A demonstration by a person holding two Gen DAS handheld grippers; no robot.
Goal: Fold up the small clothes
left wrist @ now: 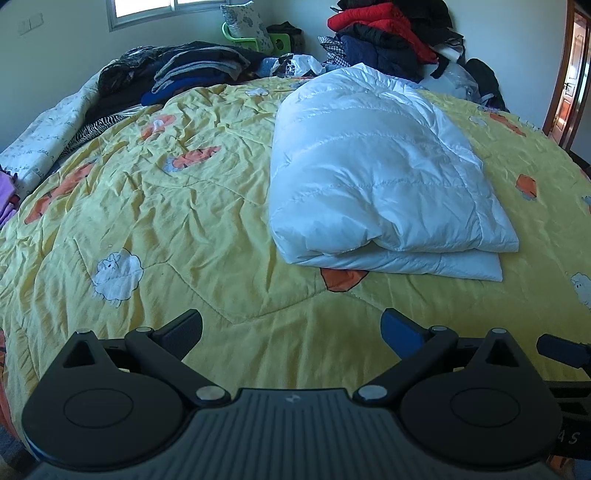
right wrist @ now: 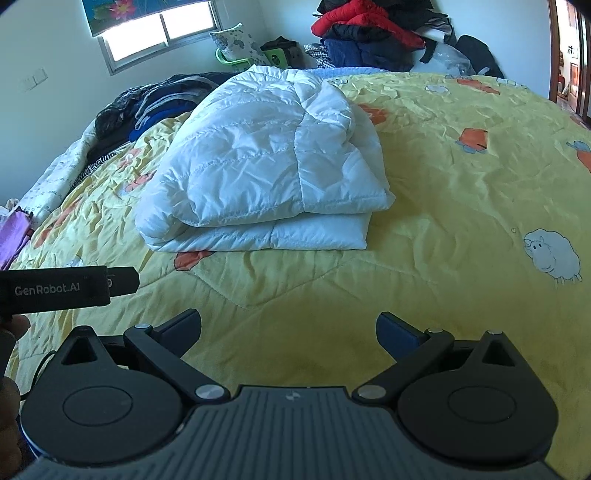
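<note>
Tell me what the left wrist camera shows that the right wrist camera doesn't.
Only the left wrist view shows the zebra-striped cloth at the bed's left edge. Only the right wrist view shows the flower picture above the window and the left claw's labelled body. Both show the folded white puffer jacket on the yellow quilt, each claw open and empty.

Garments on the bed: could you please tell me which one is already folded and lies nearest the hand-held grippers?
The white puffer jacket, folded in layers on the yellow quilt. The dark clothes and the red jacket lie heaped at the far side.
</note>
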